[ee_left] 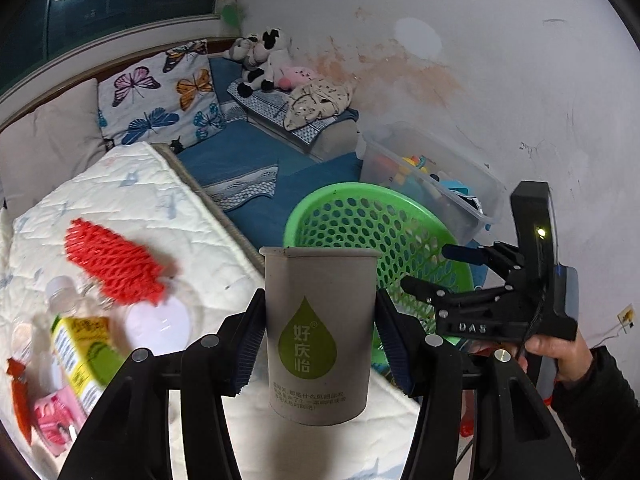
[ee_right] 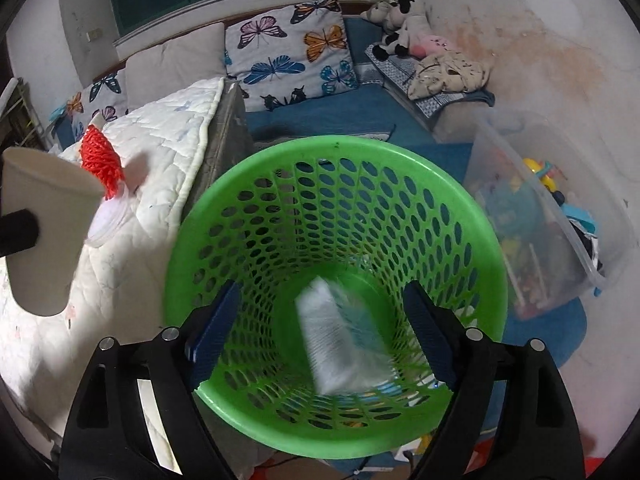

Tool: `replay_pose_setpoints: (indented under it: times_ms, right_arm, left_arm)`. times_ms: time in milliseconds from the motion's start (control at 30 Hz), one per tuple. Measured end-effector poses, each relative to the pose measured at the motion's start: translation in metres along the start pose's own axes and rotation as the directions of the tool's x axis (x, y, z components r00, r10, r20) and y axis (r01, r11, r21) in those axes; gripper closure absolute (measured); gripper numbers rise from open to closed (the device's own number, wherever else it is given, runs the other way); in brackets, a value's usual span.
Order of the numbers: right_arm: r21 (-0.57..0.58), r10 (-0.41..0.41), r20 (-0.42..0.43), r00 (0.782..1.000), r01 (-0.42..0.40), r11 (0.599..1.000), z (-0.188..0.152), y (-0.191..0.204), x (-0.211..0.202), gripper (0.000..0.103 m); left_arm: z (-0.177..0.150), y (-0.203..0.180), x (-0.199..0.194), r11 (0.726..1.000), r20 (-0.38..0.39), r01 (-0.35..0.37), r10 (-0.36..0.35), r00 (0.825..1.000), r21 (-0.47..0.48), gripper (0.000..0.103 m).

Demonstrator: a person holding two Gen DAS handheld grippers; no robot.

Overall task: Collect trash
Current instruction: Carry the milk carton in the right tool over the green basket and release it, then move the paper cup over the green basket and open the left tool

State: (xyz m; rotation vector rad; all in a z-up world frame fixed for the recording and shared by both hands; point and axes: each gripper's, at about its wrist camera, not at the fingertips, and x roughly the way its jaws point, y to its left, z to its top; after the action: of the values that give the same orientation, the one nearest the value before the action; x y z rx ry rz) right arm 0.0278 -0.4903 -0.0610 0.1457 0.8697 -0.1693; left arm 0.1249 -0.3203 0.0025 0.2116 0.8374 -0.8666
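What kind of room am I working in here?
Most likely a lived-in bedroom or child's room: a quilted mattress, butterfly-print pillows along the window side, stuffed animals in the corner, and a clear bin of toys by the stained wall.

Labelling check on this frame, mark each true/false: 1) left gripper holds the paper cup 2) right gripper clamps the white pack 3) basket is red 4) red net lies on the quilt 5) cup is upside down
1) Left gripper holds the paper cup: true.
2) False. The right gripper is open; the blurred white pack is loose inside the basket.
3) False. The basket is green.
4) Red net lies on the quilt: true.
5) False. The cup stands rim up.
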Motion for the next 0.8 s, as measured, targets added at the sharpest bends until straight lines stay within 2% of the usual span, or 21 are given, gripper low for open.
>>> replay_pose_setpoints:
  times_ms: [600,800]
  right_arm:
    - [0.019,-0.020,0.046,0.999,0.019,1.000,-0.020,-0.012,-0.031,0.018]
    - [0.024,-0.028,0.050,0.998,0.027,0.999,-0.027,-0.010,-0.037,0.018]
  left_arm:
    - [0.023,-0.030,0.074,0.998,-0.081,0.056,-0.056,0.995,-0.007,0.050]
    - [0.024,-0.033,0.087,0.997,-0.101,0.076,-0.079,0.992,-0.033,0.045]
